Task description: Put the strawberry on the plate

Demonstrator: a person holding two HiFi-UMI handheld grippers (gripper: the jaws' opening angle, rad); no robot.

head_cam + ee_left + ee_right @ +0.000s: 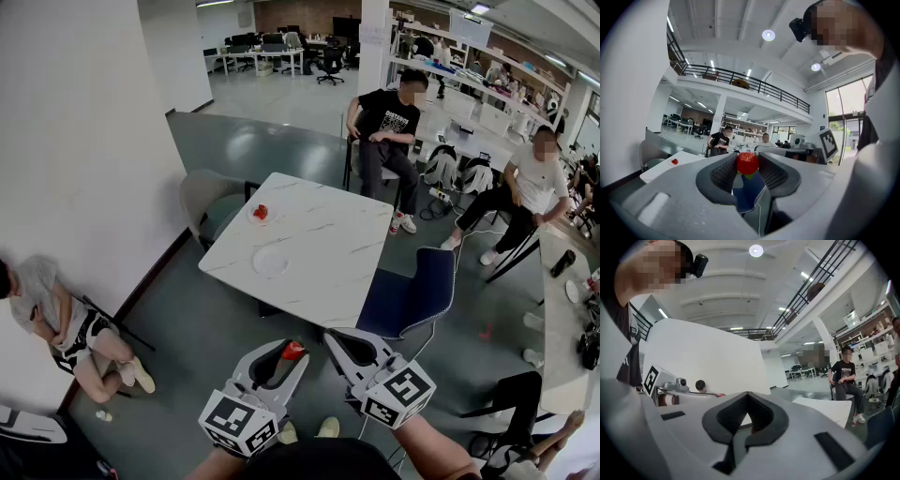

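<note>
My left gripper is shut on a red strawberry with a green cap, held low in front of me and well short of the table. In the left gripper view the strawberry sits pinched between the two dark pads. Beside it my right gripper is shut with nothing in it, and its pads meet at the tip. On the white marble table lies an empty white plate. A second small plate farther back holds another strawberry.
A blue chair stands at the table's near right corner and a grey chair at its far left. Two people sit beyond the table. Another person sits on the floor against the white wall on the left.
</note>
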